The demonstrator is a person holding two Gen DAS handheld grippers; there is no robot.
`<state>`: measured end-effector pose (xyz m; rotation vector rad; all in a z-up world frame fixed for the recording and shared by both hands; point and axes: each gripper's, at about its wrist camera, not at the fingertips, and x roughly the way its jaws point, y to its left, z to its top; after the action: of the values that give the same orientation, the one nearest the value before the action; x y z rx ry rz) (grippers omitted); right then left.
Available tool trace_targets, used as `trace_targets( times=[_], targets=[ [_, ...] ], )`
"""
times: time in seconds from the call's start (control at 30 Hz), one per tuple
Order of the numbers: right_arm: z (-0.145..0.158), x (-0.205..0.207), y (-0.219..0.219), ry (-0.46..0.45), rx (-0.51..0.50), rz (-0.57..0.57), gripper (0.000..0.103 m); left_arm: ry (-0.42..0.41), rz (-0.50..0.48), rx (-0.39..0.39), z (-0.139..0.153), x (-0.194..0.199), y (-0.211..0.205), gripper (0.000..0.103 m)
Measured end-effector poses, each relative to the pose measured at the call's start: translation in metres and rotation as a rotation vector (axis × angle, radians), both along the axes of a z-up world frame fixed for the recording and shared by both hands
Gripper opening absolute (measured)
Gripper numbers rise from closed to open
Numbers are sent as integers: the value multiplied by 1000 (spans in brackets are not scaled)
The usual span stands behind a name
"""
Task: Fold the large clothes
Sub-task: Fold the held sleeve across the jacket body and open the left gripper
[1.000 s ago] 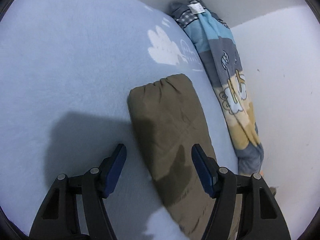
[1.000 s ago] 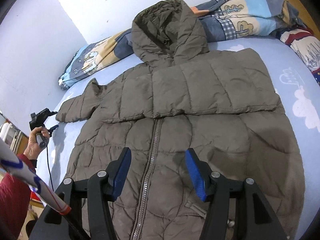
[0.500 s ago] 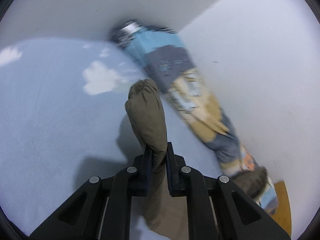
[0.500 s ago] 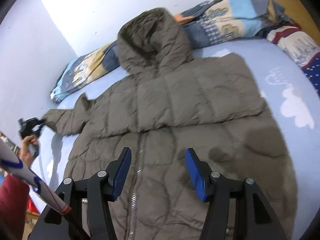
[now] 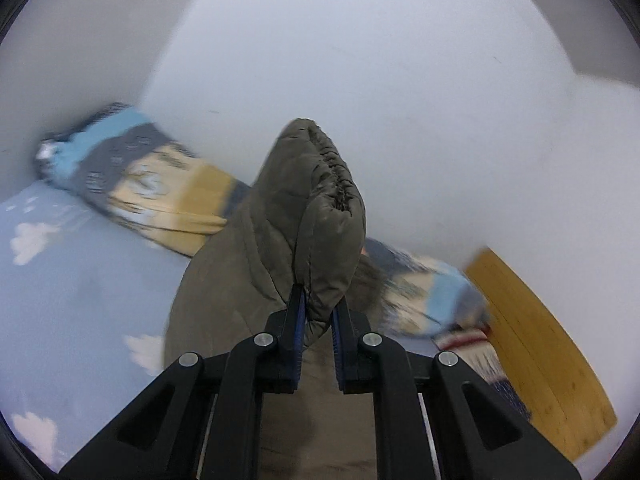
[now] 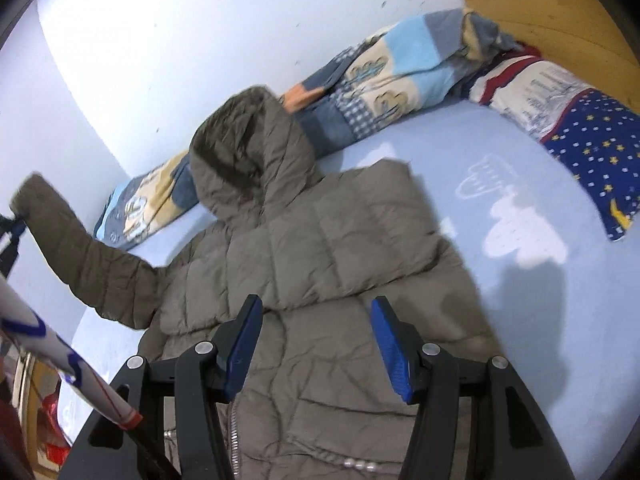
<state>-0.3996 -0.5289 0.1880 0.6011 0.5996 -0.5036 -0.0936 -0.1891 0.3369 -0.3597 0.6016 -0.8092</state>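
left wrist view, left fingers [image 5: 318,316] now clamped on lifted sleeve cuff [image 5: 320,200], right fingers [image 6: 316,344] open, empty

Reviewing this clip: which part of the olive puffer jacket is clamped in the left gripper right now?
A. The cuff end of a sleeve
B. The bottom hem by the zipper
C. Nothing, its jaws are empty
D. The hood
A: in the left wrist view the left gripper is shut on the sleeve near its gathered cuff, while the hood lies flat on the bed, untouched.
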Motion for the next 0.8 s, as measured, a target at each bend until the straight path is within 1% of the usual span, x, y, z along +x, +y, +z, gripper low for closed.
trace_targets(
  times=[0.07, 0.17, 0.2, 0.3, 0.4, 0.47, 0.5, 0.63, 0.7, 0.73, 0.8],
  targets=[
    [5, -11, -7, -12, -4, -20, 61, 7, -72, 2, 1, -22, -37, 11],
    [11, -22, -14, -19, -25, -49, 61, 24, -164, 15, -10, -50, -90, 12],
    [13, -25, -16, -20, -34, -56, 61, 28, -192, 36, -20, -61, -112, 12],
    [15, -31, -22, -32, -23, -66, 61, 73, -254, 85, -55, -82, -157, 12],
    [17, -37, -25, -41, -12, -71, 61, 103, -295, 183, -106, -102, -201, 12],
    [19, -39, -26, -43, -15, -76, 61, 131, -317, 233, -136, -114, -221, 12],
    [20, -40, -27, -46, -13, -78, 61, 146, -326, 272, -156, -118, -232, 12],
    [21, -41, -30, -53, -5, -87, 61, 208, -359, 352, -209, -128, -251, 12],
    [21, -38, -30, -47, -6, -85, 61, 222, -369, 395, -228, -124, -254, 14],
    [20, -36, -30, -44, -6, -83, 61, 232, -380, 419, -231, -123, -255, 16],
    [19, -33, -31, -42, -4, -77, 61, 231, -424, 446, -228, -130, -252, 23]
  ],
)
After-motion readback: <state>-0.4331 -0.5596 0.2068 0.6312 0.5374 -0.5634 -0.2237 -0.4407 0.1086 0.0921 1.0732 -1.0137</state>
